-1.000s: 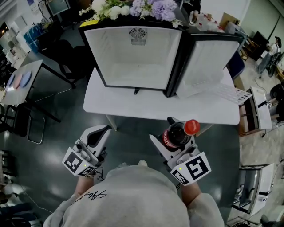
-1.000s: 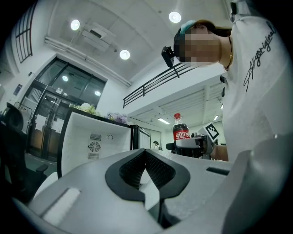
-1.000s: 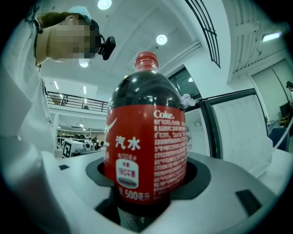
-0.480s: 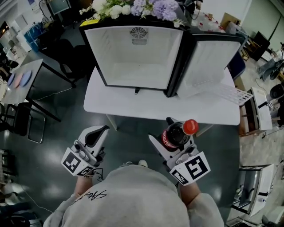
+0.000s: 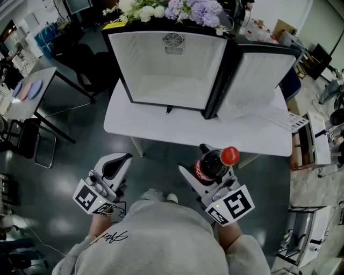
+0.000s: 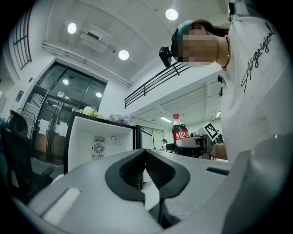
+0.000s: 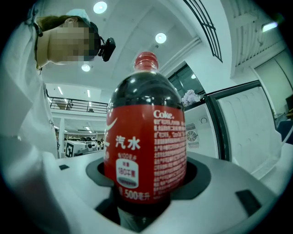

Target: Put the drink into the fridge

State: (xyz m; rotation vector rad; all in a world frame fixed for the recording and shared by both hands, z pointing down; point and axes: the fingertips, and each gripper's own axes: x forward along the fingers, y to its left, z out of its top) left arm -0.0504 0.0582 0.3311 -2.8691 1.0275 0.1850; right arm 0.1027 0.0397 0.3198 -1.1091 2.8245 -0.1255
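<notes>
White tabletop [image 5: 161, 131], a wire rack [image 5: 285, 119] lying at its right edge. Flowers [image 5: 172, 9] toward its far edge.

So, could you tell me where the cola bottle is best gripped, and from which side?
Grip the cola bottle on its lower body, at the bottom edge of the red label, coming in level from the side. It stands upright and is round and wide there, while the top tapers. The right gripper holds it just so.

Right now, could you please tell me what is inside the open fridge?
Only white walls and a fan grille on the back wall show inside the fridge; the bottle sits in the right tool. The part just under its roof is covered.
</notes>
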